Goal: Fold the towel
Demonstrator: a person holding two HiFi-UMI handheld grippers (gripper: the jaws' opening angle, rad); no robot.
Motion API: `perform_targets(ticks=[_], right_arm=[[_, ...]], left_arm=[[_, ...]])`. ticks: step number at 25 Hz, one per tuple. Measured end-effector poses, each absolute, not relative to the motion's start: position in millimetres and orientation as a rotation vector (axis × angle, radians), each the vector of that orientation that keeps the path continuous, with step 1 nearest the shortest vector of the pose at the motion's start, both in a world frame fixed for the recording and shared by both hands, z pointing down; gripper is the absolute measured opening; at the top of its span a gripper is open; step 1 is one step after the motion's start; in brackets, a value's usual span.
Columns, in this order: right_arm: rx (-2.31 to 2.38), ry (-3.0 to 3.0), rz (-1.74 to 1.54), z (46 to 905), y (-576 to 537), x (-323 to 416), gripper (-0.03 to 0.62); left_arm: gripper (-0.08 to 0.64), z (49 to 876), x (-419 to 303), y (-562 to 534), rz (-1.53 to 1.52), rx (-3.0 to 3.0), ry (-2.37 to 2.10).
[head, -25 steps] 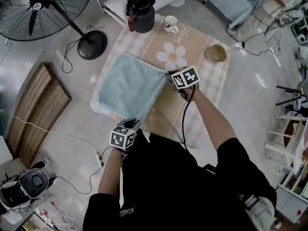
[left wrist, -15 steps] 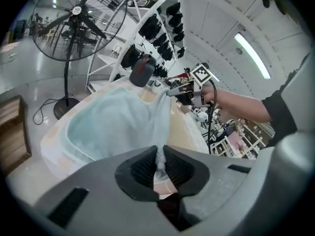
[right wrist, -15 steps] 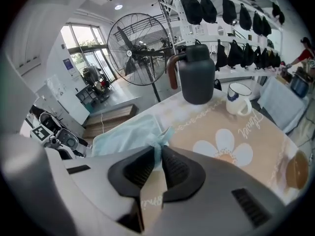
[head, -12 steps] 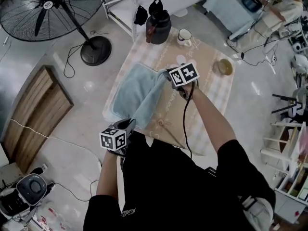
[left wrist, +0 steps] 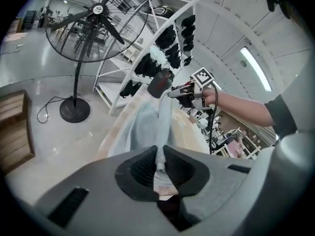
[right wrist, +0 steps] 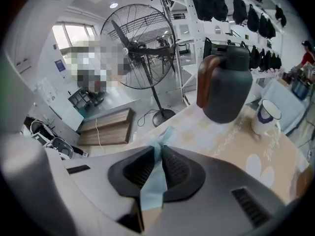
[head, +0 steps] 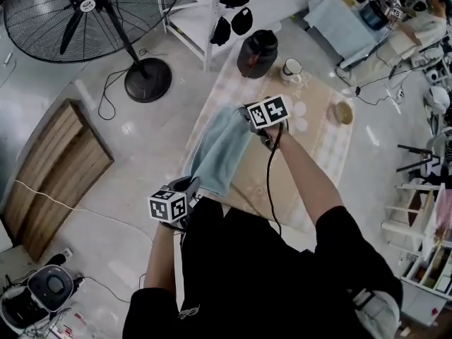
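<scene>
Head view gives me the pale blue towel (head: 224, 147) stretched between my two tools above the left half of the bench (head: 325, 162), which is covered by a checked cloth with a flower print. The left tool (head: 192, 185) sits nearest my body at the bench's near edge. The right tool (head: 248, 116) is farther out, over the middle of the bench, so the held edge runs as a taut line from one to the other. From that line the towel hangs down to the left, and its lower part appears to rest on the bench; I cannot tell how much of it lies flat. In the left gripper view the jaws are pressed together on a thin ridge of towel, and the fabric runs straight ahead to the right tool in my other hand. In the right gripper view the jaws are likewise clamped on a bunched bit of the towel, with a tuft poking out past the tips. At the far end of the bench stands a dark jug (head: 256, 52) with a brown handle, with a white mug (head: 292, 67) just beside it to the right. A small bowl (head: 344, 111) sits near the right edge. All three are clear of the towel. On the floor to the left are a big pedestal fan (head: 85, 9) and a wooden board (head: 55, 167).
</scene>
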State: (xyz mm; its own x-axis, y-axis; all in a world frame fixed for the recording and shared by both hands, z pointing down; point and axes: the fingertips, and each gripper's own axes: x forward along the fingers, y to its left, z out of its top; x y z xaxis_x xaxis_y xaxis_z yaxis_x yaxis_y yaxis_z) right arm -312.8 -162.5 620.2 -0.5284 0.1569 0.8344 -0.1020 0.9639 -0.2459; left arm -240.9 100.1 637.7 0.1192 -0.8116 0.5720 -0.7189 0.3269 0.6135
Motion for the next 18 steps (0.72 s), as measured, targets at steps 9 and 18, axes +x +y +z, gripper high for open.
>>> perform_targets(ticks=[9, 18], right_arm=[[0.005, -2.153, 0.350, 648, -138, -350, 0.158], [-0.076, -2.393, 0.216, 595, -107, -303, 0.261]], left_arm=[[0.111, 668, -271, 116, -0.061, 1.362, -1.590], [0.247, 648, -277, 112, -0.056, 1.387, -1.675]])
